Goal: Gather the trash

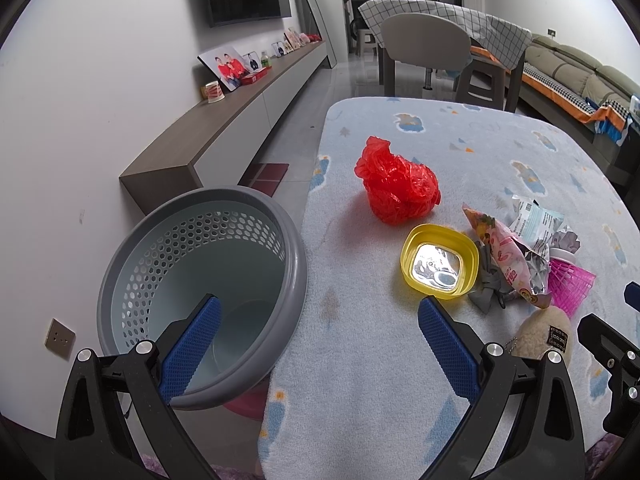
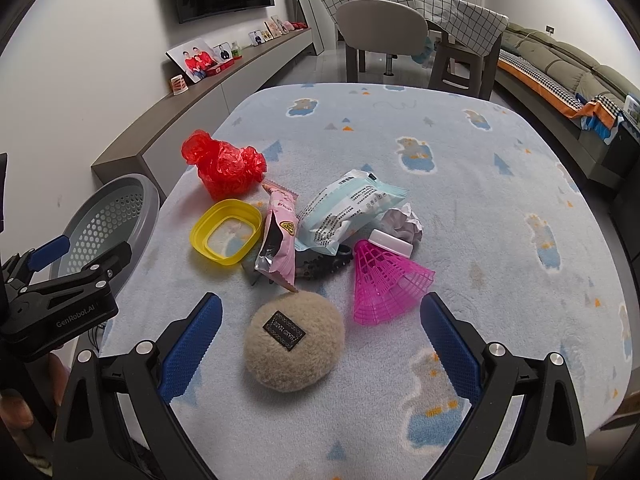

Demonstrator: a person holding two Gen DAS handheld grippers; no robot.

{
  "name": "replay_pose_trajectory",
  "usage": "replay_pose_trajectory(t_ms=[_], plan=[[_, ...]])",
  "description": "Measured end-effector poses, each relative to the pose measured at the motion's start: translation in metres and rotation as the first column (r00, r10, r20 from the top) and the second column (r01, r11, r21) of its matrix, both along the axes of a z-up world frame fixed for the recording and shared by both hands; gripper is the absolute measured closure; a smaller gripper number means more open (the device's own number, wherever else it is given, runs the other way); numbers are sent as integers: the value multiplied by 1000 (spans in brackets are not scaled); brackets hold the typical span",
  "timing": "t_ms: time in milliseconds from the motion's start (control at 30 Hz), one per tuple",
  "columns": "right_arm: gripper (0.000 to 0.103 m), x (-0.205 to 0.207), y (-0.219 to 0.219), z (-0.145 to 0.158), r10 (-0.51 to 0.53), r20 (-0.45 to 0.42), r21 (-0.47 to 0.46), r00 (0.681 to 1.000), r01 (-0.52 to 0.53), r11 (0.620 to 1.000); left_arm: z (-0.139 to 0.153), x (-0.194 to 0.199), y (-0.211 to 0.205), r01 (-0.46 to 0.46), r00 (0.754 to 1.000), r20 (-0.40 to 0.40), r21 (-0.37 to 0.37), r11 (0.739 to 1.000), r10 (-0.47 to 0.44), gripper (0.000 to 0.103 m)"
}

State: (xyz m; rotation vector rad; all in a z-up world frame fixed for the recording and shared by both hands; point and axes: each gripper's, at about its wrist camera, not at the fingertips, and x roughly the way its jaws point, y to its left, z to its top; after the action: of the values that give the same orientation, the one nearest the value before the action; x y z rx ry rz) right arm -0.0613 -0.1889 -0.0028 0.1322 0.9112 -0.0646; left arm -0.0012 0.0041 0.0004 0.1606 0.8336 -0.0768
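Dark thing [image 2: 320, 266] half hidden under wrappers [image 2: 344, 212], I see left gripper [image 1: 320, 344] wide apart over basket [image 1: 200, 276] rim, empty, right gripper [image 2: 320, 334] spread wide, empty, near puff [image 2: 294, 342].

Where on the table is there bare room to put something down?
Free: the far half of the table beyond the blue-white wrapper, and the right side past the pink shuttlecock. Crowded: the near-left cluster from red bag to plush ball.

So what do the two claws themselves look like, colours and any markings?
Both look alike: the left claw and right claw have black plastic frames with silver round bolts, and two fingers faced with blue, fine-gridded pads. In the right view the left one's black body carries white lettering, "GenRobot.AI".
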Motion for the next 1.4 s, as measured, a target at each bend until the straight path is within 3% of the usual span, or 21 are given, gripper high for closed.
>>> replay_pose_trajectory(t_ms=[600, 1000, 1400], plan=[[8, -2, -7, -3, 3, -7, 26, 1000, -3, 1000, 0, 0, 0, 4, 1000, -3, 0, 1000, -4, 6], [8, -12, -48, -14, -87, -12, 39, 996, 88, 995, -19, -12, -21, 74, 996, -45, 5, 997, -74, 6], [8, 24, -64, -30, -27, -95, 22, 995, 30, 999, -22, -21, -41, 127, 990, -52, -16, 992, -128, 6]])
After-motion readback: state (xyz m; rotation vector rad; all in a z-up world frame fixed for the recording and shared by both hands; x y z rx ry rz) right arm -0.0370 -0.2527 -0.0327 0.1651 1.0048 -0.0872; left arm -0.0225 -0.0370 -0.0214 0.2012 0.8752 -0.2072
